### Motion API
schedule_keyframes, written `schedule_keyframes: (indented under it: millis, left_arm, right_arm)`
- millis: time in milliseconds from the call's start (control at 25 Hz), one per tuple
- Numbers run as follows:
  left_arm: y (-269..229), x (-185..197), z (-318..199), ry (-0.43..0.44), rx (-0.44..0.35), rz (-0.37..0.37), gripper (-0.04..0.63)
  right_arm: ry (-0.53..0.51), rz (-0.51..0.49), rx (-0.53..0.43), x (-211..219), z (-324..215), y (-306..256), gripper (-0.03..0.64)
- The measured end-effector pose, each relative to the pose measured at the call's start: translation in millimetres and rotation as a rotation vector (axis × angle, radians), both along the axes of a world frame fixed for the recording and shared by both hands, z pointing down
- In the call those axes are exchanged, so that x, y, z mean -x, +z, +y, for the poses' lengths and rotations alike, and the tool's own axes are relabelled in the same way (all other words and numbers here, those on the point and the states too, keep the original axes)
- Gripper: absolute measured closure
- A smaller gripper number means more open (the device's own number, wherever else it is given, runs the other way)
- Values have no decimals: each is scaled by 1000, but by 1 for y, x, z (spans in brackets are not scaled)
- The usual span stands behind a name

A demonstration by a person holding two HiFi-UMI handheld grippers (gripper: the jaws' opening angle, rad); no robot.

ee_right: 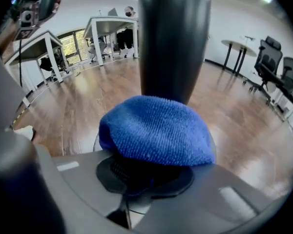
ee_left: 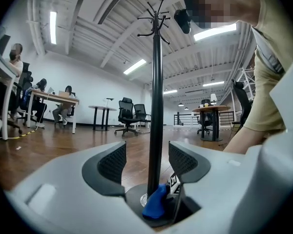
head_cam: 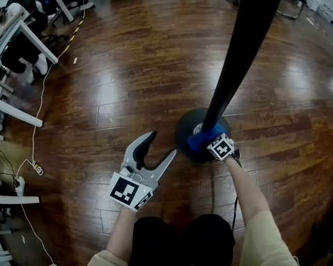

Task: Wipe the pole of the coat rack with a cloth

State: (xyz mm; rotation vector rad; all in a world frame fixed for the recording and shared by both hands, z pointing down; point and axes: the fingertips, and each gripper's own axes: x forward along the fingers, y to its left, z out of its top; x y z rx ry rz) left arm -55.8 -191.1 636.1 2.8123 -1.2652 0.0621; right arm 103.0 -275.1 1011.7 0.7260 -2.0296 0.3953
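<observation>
We are pinching the blue cloth (ee_right: 156,128) in our right claw (ee_right: 147,173) and pressing it against the foot of the pole (ee_right: 173,38) just ahead of the tips, judging firm, wrapped contact best, while our left claw (ee_left: 147,161) is gaping wide, holding nothing.

I get bright, even light from ceiling strip lamps (ee_left: 52,27), which throw pale glare patches across the glossy wood floor (head_cam: 155,49). Both gripper views bulge and fall black at the corners. In the right one the near pole (ee_right: 173,38) looks soft, while the cloth (ee_right: 156,130) shows a crisp weave.
</observation>
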Motion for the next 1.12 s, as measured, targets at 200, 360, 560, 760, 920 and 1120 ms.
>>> schedule_keyframes:
  millis: [200,360,560,760,920,1120]
  left_arm:
    - [-13,10,1,-27,-17,39,342]
    - [-26,7,-8,-35,-29,37,342]
    - [-45,-8,-17,-42,-110,0,344]
    - [-61,-26,-15,15,-164,69,344]
    - [-39,-35,-8,44,-165,69,345]
    - [-25,-39,-3,76,-152,79,344]
  right_arm:
    - [169,-133,49,-6,-2,8,558]
    - [123,-223,-100,-15,-14,-60,560]
    - [-97,-250,-348,-27,-17,-204,560]
    - [-127,-234,-651,-56,-47,-359,560]
    - [-156,-247,-865,-67,-70,-493,560]
    - [-185,-272,-1092,-55,-96,-659,560]
